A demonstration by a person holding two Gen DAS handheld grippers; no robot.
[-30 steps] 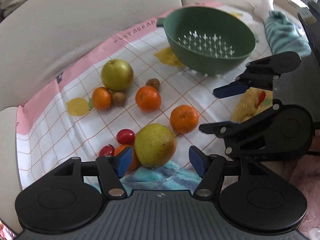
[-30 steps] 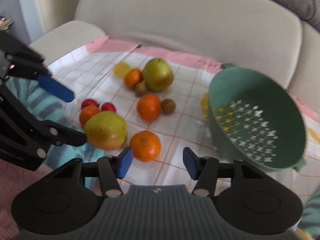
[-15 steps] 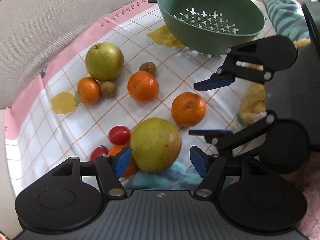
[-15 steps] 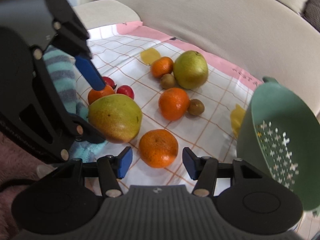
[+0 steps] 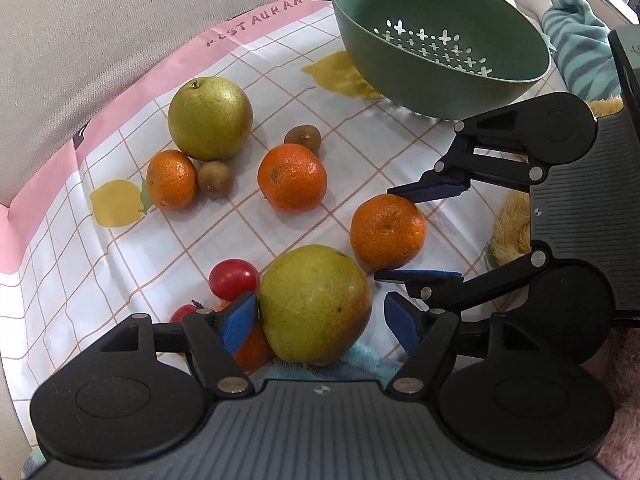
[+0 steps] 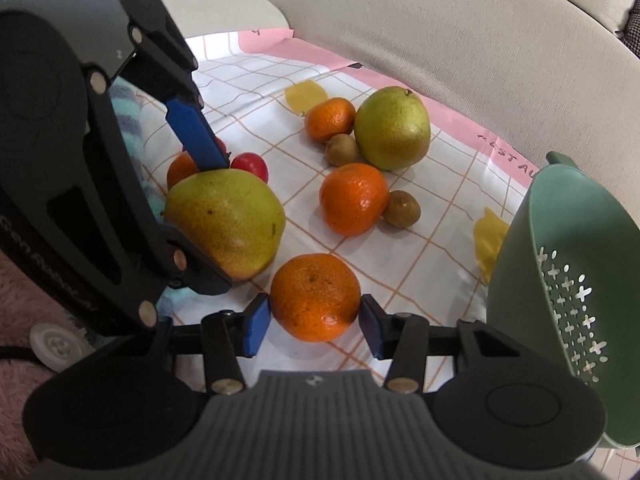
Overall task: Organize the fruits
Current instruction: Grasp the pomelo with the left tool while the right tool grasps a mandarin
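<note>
Closing in over the last second, both tools had dropped from a hover above the cloth (image 5: 120,264) to the level of the fruit, and each now bracketed its own piece. The green colander (image 5: 440,28) sat at the far right of the cloth with nothing in it, tipped slightly, so no fruit had yet been sorted.

The left hand-held gripper (image 5: 320,320) had advanced until the big yellow-green pear (image 5: 316,304) filled the gap between its blue pads; the jaws were spread, the left pad touching or nearly touching the skin, the right pad apart from it.

The right hand-held gripper (image 6: 314,322) had slid forward onto the nearest orange (image 6: 316,296), which earlier lay ahead of its tips; the jaws were spread just wider than the fruit, both pads close beside it, with no squeeze visible.

Judged from this, both grasps were one closure away, with the colander the likely destination.

Untouched on the cloth lay a second pear (image 5: 210,120), two more oranges (image 5: 292,178), two kiwis (image 5: 215,178) and small red tomatoes (image 5: 234,278).
</note>
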